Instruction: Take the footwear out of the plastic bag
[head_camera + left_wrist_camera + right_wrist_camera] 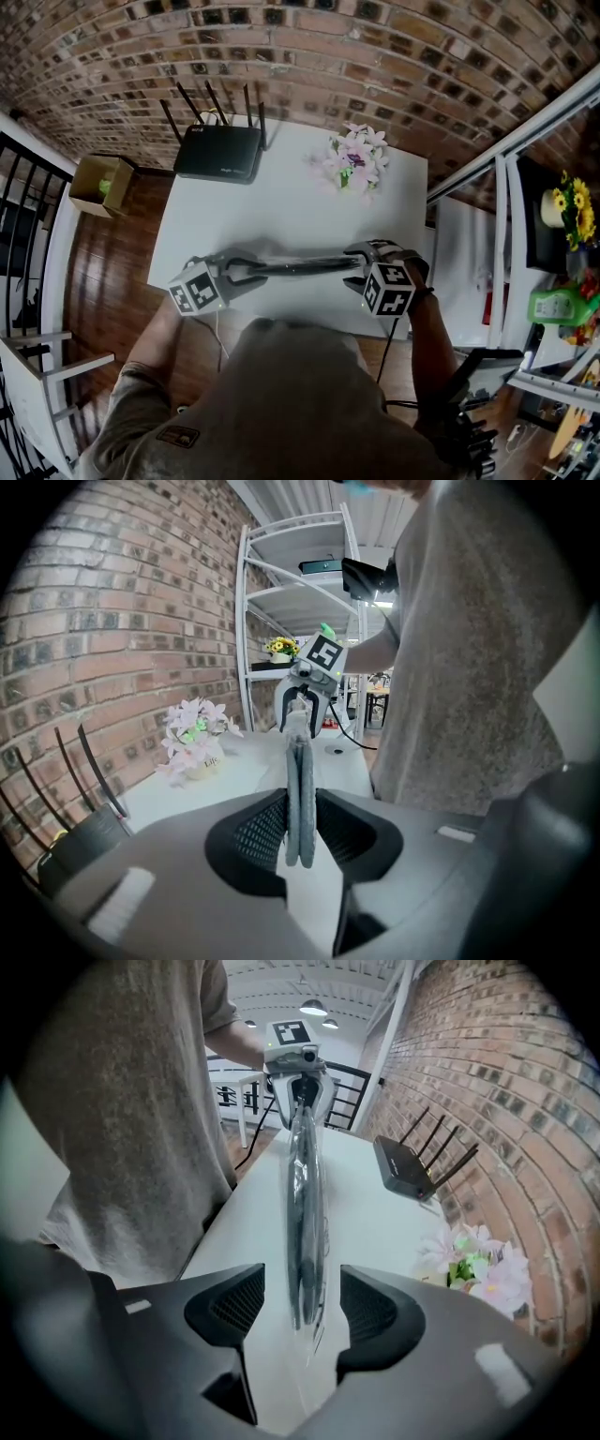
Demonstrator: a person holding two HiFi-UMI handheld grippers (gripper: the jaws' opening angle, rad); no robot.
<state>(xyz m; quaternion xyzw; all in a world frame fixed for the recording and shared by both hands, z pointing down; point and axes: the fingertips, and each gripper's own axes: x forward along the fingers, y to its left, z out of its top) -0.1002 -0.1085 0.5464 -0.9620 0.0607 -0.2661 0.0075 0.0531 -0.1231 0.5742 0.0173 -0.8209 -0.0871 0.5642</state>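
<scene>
Crosswise, footwear [292, 267] (long axis left-right)

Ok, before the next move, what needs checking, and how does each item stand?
1. Left gripper clamped on the footwear: ok.
2. Right gripper gripping the plastic bag: not ok, jaws apart, bag between them untouched.
3. Footwear out of the bag: not ok, plastic wraps it at the right end.
4. Router and flowers out of the way: ok, at the table's far side.
5. Which end the bag opens at: cannot tell.
</scene>
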